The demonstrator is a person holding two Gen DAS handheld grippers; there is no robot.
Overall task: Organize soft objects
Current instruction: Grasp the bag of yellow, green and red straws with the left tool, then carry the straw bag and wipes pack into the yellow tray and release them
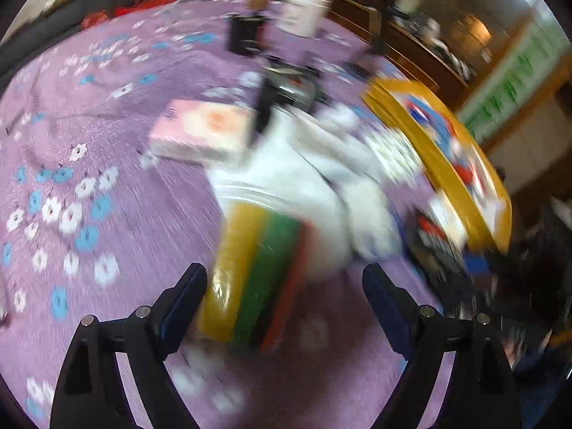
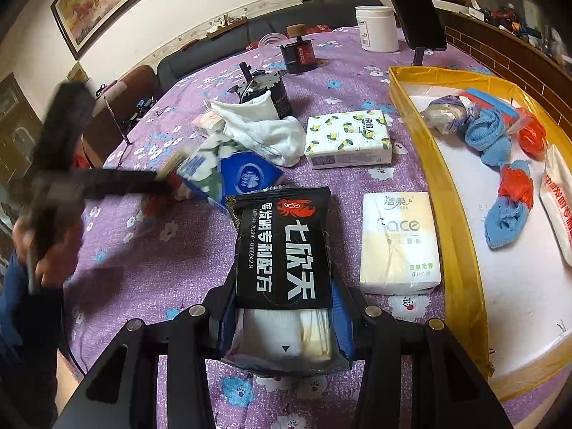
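Observation:
My right gripper (image 2: 286, 304) is shut on a black packet with white and red print (image 2: 282, 246), held just above the purple flowered tablecloth (image 2: 143, 286). In the blurred left wrist view my left gripper (image 1: 282, 279) is open and wide, pointing down. A yellow, green and red striped pack (image 1: 257, 271) lies between its fingers, close to the left finger (image 1: 189, 293) and apart from the right one. A white cloth (image 1: 304, 178) lies just beyond the pack. The right wrist view shows a person's hand (image 2: 46, 250) carrying that gripper at the left.
A yellow-rimmed tray (image 2: 447, 186) at the right holds blue cloths (image 2: 489, 139) and orange bags. Loose on the cloth are a lemon-print tissue pack (image 2: 348, 139), a cream tissue pack (image 2: 398, 243) and a blue pack (image 2: 246, 175). A white jar (image 2: 379, 28) and black devices (image 2: 300, 53) stand farther back.

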